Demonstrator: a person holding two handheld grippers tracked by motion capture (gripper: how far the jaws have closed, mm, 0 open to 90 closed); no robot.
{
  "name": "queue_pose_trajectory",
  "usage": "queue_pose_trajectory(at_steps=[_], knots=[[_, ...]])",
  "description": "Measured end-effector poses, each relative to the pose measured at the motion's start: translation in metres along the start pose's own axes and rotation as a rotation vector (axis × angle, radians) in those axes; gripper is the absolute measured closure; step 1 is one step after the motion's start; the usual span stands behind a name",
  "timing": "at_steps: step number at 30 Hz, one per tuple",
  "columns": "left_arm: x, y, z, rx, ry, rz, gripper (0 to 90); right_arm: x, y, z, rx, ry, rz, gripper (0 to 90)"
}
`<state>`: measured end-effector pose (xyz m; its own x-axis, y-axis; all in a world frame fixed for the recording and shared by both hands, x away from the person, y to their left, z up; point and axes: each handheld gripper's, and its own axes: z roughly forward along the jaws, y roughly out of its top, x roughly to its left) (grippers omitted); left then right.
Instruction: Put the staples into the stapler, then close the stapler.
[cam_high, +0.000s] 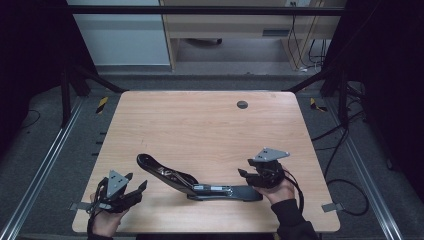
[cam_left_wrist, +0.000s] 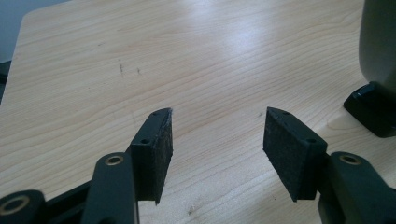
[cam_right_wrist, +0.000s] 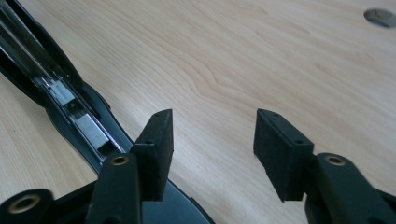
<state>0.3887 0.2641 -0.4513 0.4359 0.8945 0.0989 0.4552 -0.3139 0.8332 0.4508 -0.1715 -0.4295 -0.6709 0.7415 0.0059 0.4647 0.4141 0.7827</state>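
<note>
Lay swung open flat as if for reloading, stapler (cam_high: 200, 181) at near-centre worktop (cam_high: 210, 125), with left gripper (cam_high: 134, 185) fingers apart over bare wood, right gripper (cam_high: 246, 167) fingers apart, empty, beside its base.

A stapler (cam_high: 200, 181), swung open, is lying on the near half of the desk (cam_high: 200, 125), its base stretching rightward and its top arm rising toward the left. The left gripper (cam_high: 134, 184) is sitting at the near left corner, just left of the stapler and apart from it. The right gripper (cam_high: 246, 169) is hovering over the stapler's right end, fingers (cam_right_wrist: 156, 149) apart with nothing between them. A round cable hole (cam_high: 242, 104) is lying far back, right of centre.
</note>
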Motion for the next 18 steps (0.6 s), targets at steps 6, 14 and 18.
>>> queue_pose_trajectory(at_steps=[6, 14, 18], knots=[[-0.002, 0.002, -0.004, -0.020, -0.015, -0.013, 41.4, -0.001, -0.013, -0.011, -0.055, -0.051, 0.025, 38.1], [-0.004, 0.005, -0.010, -0.048, -0.037, -0.021, 38.2, -0.010, -0.033, -0.025, -0.096, -0.110, 0.050, 37.0], [-0.006, 0.005, -0.013, -0.066, -0.055, -0.024, 37.1, -0.015, -0.043, -0.030, -0.096, -0.125, 0.082, 36.7]])
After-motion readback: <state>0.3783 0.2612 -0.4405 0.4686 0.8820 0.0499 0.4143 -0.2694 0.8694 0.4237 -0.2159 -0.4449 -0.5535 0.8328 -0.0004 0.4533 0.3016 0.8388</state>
